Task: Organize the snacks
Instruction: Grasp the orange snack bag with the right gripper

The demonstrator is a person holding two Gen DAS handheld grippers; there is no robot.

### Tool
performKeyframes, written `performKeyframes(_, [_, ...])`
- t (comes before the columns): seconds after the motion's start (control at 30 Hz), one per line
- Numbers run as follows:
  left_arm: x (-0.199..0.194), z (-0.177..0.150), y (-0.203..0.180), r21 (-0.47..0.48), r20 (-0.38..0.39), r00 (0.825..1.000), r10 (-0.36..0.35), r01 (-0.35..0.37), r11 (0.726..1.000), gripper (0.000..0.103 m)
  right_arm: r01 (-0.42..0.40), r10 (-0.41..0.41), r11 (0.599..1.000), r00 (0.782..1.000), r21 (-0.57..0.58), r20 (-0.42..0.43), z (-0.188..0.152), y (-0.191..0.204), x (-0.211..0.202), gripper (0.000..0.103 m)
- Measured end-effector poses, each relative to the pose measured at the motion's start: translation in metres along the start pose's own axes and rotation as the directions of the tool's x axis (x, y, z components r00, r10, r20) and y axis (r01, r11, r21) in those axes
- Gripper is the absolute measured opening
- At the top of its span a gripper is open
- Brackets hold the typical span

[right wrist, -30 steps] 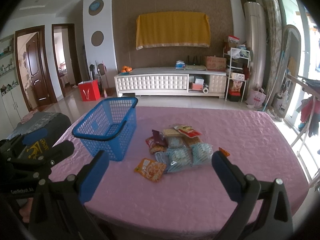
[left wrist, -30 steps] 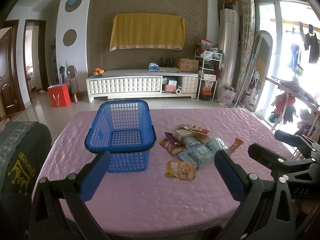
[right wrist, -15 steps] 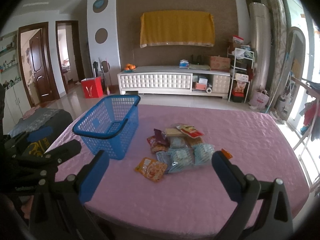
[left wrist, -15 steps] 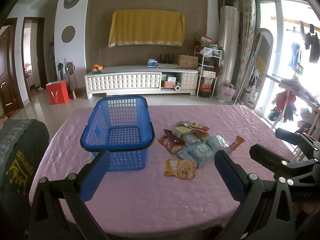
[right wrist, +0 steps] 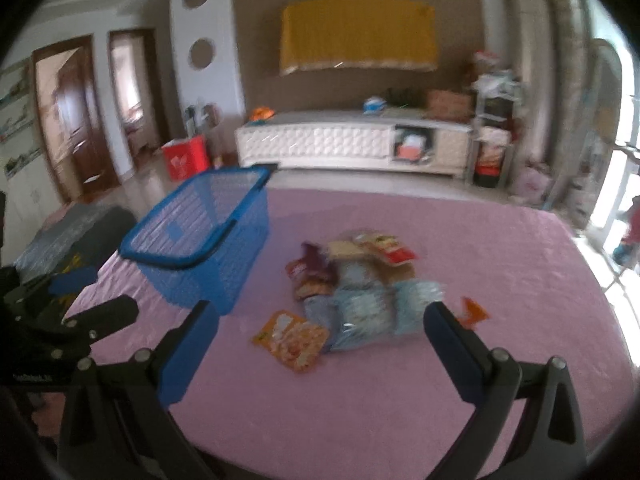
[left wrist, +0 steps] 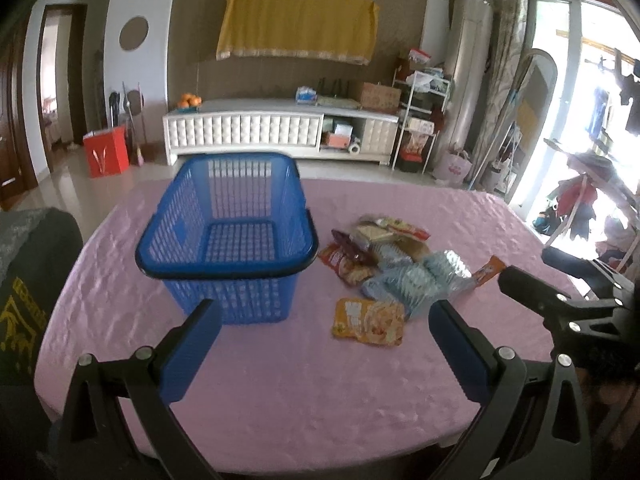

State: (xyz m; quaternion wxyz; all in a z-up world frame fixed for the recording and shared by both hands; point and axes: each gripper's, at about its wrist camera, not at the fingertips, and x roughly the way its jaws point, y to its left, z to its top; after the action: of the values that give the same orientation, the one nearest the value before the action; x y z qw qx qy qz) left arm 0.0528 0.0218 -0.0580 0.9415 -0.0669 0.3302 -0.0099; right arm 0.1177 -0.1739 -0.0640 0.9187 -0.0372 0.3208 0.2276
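Both my grippers, left (left wrist: pixel 320 344) and right (right wrist: pixel 316 344), are spread wide, holding nothing. The snack pile (left wrist: pixel 394 264) lies on the pink table (left wrist: pixel 280 400), just right of the empty blue basket (left wrist: pixel 228 232). The orange packet (right wrist: pixel 292 338) is closest, ahead between my right fingers, long axis slanting away rightward; right gripper looks nearer.

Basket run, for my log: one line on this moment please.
blue basket: empty | snack pile: on table beside basket | left gripper: open, holds nothing | right gripper: open, holds nothing
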Motion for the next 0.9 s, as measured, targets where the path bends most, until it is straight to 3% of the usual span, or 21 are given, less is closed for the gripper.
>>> performKeyframes(0.1, [0.016,-0.006,0.009,-0.031,-0.043,0.999,-0.016,0.015,0.999,0.102,-0.079,0.075,0.995,0.995,-0.056,-0.065,0.0,0.005,0.026,0.103])
performKeyframes(0.2, [0.031,-0.014,0.018,-0.062,-0.083,0.996,-0.02,0.015,0.998,0.102,-0.117,0.099,0.983,0.987,-0.143,-0.127,-0.003,0.015,0.049,0.102])
performKeyframes(0.33, [0.052,-0.028,0.026,-0.082,-0.129,0.992,-0.009,-0.002,0.997,0.102,-0.243,0.187,0.949,0.947,-0.199,-0.26,-0.01,0.022,0.084,0.098])
performKeyframes(0.5, [0.077,-0.044,0.033,-0.111,-0.19,0.982,-0.018,-0.004,0.994,0.102,-0.319,0.178,0.887,0.903,-0.334,-0.39,-0.023,0.034,0.121,0.085])
performKeyframes(0.7, [0.099,-0.052,0.036,-0.132,-0.235,0.971,-0.048,0.017,0.991,0.102,-0.42,0.177,0.801,0.847,-0.428,-0.501,-0.027,0.045,0.154,0.08])
performKeyframes(0.9, [0.111,-0.059,0.035,-0.135,-0.265,0.962,-0.061,0.026,0.991,0.102,-0.461,0.154,0.749,0.82,-0.476,-0.551,-0.03,0.046,0.175,0.08])
